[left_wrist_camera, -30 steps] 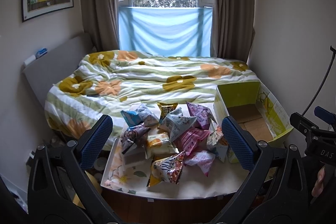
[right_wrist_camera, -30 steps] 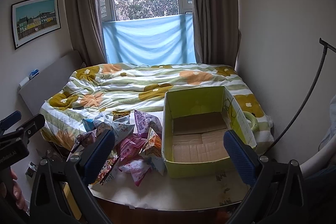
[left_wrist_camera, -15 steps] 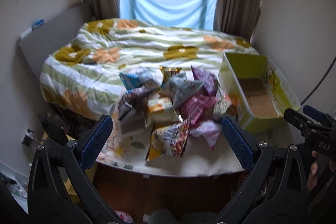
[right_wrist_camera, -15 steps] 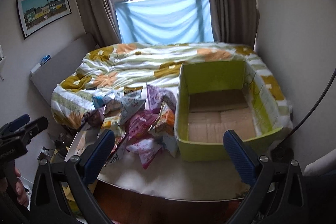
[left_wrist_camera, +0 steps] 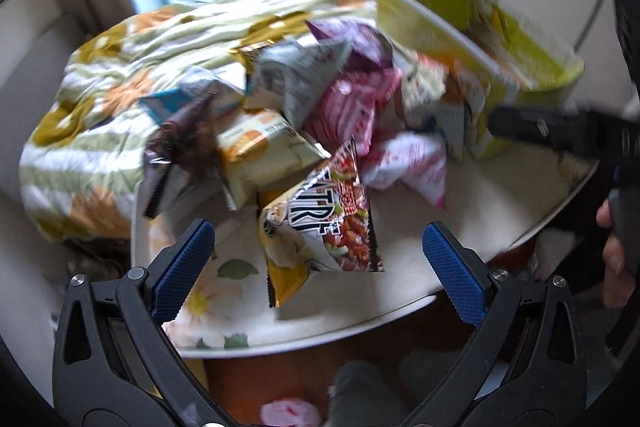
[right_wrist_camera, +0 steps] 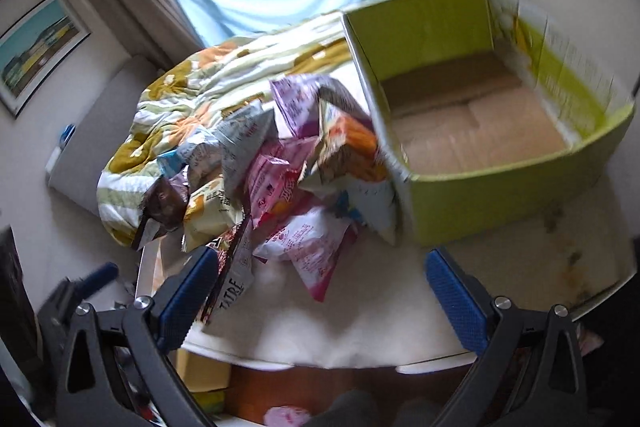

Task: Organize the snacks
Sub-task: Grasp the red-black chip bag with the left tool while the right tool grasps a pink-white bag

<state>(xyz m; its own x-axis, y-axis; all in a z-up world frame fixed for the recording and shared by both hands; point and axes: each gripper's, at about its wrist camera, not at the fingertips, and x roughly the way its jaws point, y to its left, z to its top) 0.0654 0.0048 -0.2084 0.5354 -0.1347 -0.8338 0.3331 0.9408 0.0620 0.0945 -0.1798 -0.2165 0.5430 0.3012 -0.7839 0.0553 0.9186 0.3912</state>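
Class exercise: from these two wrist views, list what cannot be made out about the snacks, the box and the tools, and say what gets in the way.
1. Box, left wrist view: its inside is hidden by its near wall, and motion blurs it.
2. Bags at the bottom of the snack pile, both views: covered by the bags above.
3. Print on most bags: blurred; only the front bag shows large letters.
4. Right tool: seen in the left wrist view only as a blurred dark bar.

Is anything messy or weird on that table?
Yes. The snack bags lie in a jumbled heap, tipped and overlapping, while the green box right beside them holds nothing. One bag sits slanted at the front of the heap. Nothing looks torn or spilled, though the pictures are blurry.
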